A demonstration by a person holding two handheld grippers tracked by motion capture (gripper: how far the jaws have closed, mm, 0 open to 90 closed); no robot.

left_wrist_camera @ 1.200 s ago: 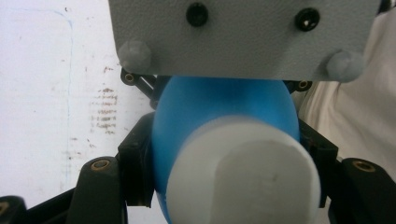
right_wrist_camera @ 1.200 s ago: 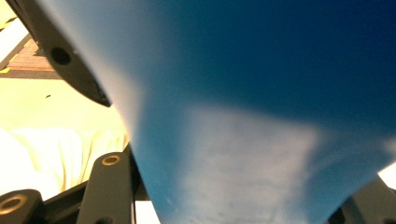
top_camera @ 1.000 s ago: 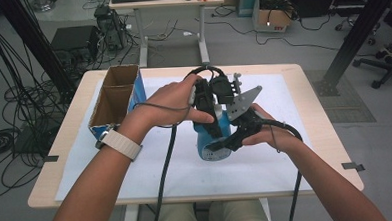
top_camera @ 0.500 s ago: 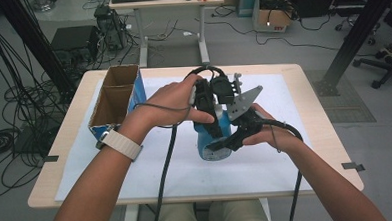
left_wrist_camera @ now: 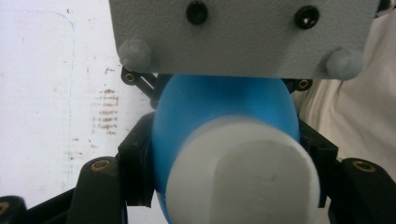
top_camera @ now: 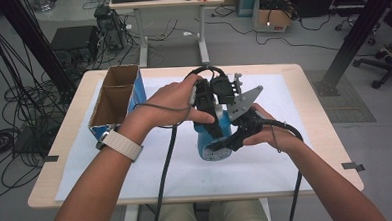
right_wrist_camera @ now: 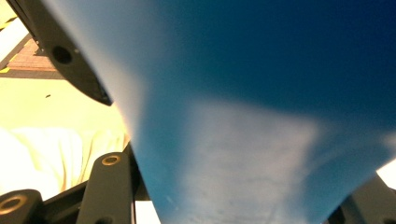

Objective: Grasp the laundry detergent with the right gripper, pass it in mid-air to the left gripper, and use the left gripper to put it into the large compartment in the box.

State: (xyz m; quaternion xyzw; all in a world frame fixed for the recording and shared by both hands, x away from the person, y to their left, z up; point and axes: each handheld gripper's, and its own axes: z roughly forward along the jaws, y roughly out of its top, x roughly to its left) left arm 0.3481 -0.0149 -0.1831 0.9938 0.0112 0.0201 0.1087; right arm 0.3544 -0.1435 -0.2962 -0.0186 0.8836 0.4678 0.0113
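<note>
A blue bottle (top_camera: 209, 141) with a white cap (left_wrist_camera: 243, 177) is held over the white sheet near the table's middle. My left gripper (top_camera: 208, 121) comes down from above and is shut on the bottle's top end, its black jaws pressing both sides of the blue bottle (left_wrist_camera: 224, 107) just behind the cap. My right gripper (top_camera: 231, 138) reaches in from the right and is shut on the bottle's body; the blue bottle (right_wrist_camera: 261, 107) sits pressed between its jaws in the right gripper view. The right gripper's grey plate (left_wrist_camera: 243, 35) shows just beyond the bottle.
An open cardboard box (top_camera: 114, 96) with a blue side stands at the table's left. A white sheet (top_camera: 266, 167) covers most of the wooden table (top_camera: 325, 135). Cables trail from both grippers toward the near edge. Desks and cables crowd the floor beyond.
</note>
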